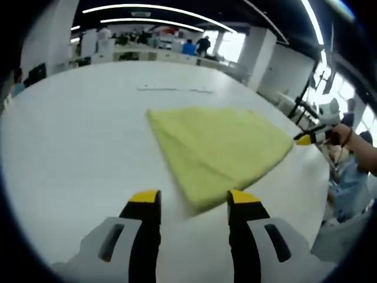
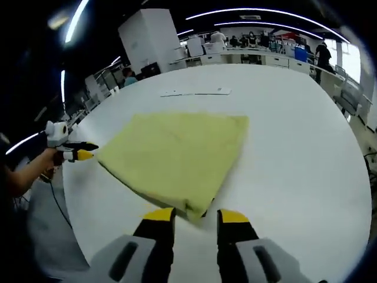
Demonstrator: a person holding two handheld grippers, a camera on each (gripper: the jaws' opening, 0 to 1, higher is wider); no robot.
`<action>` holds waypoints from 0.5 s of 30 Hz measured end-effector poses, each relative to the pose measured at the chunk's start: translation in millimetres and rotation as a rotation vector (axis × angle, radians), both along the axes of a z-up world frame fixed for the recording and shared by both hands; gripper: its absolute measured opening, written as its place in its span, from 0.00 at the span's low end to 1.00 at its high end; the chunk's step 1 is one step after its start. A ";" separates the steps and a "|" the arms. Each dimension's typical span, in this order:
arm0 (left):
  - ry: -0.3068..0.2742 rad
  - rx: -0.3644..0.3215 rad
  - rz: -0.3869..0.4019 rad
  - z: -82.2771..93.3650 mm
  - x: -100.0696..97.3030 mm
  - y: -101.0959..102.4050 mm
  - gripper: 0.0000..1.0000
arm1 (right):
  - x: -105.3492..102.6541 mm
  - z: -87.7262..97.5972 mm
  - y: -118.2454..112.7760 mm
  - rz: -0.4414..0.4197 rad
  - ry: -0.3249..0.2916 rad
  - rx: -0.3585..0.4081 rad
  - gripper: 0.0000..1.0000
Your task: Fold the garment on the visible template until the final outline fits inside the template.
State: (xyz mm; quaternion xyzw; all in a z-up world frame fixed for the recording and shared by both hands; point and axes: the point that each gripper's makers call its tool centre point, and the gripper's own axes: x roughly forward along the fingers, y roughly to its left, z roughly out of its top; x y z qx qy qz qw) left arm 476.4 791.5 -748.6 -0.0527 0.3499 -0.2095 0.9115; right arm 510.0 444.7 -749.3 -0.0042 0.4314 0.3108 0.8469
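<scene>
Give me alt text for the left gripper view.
A folded yellow cloth lies on a white table, its near corner between the open left gripper jaws. The right gripper shows at the cloth's far edge.

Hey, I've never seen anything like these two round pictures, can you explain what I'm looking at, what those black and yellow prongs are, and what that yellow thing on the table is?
There is no robot here. A person holds a two-jaw gripper in each hand, and a fisheye camera rides on each one, which is why the pictures look round. One picture is the left gripper view, the other the right gripper view.

The black prongs with yellow tips at the bottom are each camera's own jaws: the left gripper and the right gripper. Both are open and hold nothing.

On the white table lies a yellow-green garment, already folded and flat. Each gripper is at a near corner of it. Each gripper also appears small at the other picture's edge, with the person's hand behind it.
</scene>
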 end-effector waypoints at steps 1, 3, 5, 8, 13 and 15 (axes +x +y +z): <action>0.000 0.000 0.002 -1.0 -0.2 0.3 0.37 | 0.4 -2.3 -1.2 -0.012 0.009 0.004 0.20; 0.015 -0.019 0.016 -5.3 -1.7 1.3 0.33 | -1.3 -3.2 -1.2 -0.012 0.010 0.002 0.17; 0.023 -0.023 0.023 -7.3 -3.4 0.7 0.29 | -1.6 -5.7 -0.6 -0.016 0.012 0.002 0.15; 0.038 -0.012 0.037 -15.1 -4.9 3.6 0.30 | -2.4 -9.0 0.4 -0.021 0.015 0.009 0.14; 0.017 -0.036 0.046 -12.2 -3.9 1.5 0.25 | 1.6 -13.8 -2.5 -0.039 0.014 0.015 0.07; 0.009 -0.051 0.040 -10.6 -2.6 -1.4 0.23 | 1.0 -11.9 0.7 -0.039 0.010 0.029 0.01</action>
